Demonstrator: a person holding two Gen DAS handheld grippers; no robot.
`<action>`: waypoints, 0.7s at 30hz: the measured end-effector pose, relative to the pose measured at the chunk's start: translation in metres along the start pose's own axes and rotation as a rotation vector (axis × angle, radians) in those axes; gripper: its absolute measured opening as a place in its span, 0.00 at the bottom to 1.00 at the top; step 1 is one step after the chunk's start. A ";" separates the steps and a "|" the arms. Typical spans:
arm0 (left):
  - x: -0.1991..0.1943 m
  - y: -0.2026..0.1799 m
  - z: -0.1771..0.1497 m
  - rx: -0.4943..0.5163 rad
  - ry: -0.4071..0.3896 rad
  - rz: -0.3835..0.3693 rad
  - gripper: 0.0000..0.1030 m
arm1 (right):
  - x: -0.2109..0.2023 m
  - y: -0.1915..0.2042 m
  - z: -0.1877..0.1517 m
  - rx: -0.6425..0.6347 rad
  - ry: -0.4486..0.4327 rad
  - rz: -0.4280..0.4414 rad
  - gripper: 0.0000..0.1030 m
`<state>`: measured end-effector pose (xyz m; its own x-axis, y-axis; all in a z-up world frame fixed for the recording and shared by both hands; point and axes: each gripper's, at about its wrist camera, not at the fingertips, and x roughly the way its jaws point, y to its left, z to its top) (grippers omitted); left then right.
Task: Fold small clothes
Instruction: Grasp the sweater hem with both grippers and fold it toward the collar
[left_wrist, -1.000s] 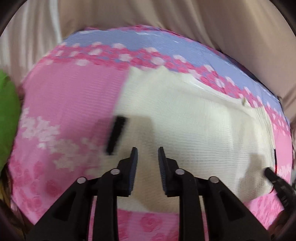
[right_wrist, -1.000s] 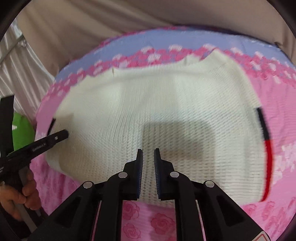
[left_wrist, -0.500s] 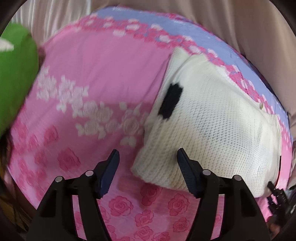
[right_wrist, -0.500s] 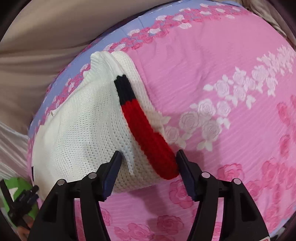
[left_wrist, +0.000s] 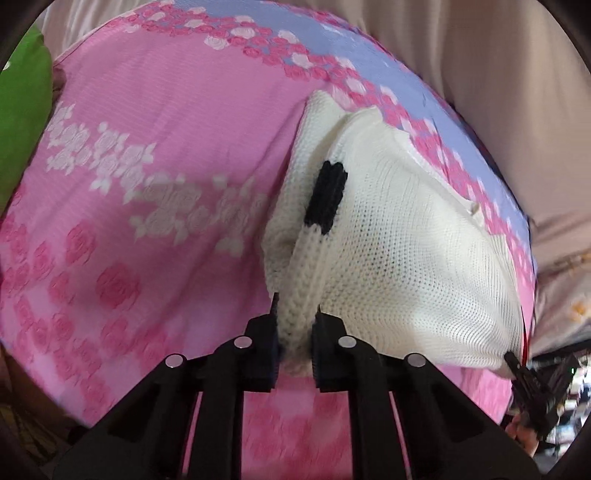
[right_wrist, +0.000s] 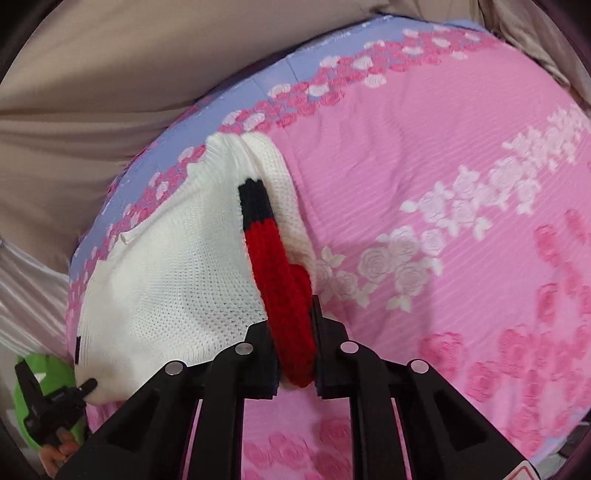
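A small white knit sweater (left_wrist: 406, 251) lies on a pink rose-patterned bedspread (left_wrist: 147, 184). My left gripper (left_wrist: 295, 325) is shut on its near left corner, a white knit fold below a black band (left_wrist: 328, 195). In the right wrist view the sweater (right_wrist: 177, 273) shows at the left, and my right gripper (right_wrist: 295, 332) is shut on its near right corner, on the red knit strip (right_wrist: 280, 280) below a black band (right_wrist: 255, 203). The left gripper (right_wrist: 88, 386) shows at the sweater's far corner, and the right gripper (left_wrist: 517, 365) shows at the left wrist view's right edge.
A green cloth (left_wrist: 22, 110) lies at the left of the bedspread and also shows in the right wrist view (right_wrist: 40, 369). Beige bedding (right_wrist: 110, 74) lies behind the spread's blue border (left_wrist: 369, 62). Open pink spread extends right of the sweater (right_wrist: 461, 184).
Both grippers went from open around the sweater's near corners to shut on them; the left took the white corner, the right took the red strip. The corners are bunched between the jaws.
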<state>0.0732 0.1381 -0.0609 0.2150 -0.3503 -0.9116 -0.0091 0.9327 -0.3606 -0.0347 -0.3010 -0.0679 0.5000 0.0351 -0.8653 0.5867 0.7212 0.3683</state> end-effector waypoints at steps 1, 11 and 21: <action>-0.003 0.005 -0.012 0.010 0.038 0.000 0.12 | -0.009 -0.003 -0.002 -0.007 0.005 -0.007 0.11; -0.017 0.026 -0.036 0.039 0.045 -0.002 0.35 | -0.014 -0.058 -0.059 0.025 0.202 -0.142 0.29; 0.020 0.016 0.005 -0.068 -0.019 -0.012 0.61 | -0.021 0.102 -0.014 -0.417 0.043 0.018 0.00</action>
<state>0.0826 0.1465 -0.0834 0.2344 -0.3593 -0.9033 -0.0722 0.9202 -0.3847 0.0057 -0.2181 -0.0169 0.4758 0.0728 -0.8766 0.2656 0.9382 0.2221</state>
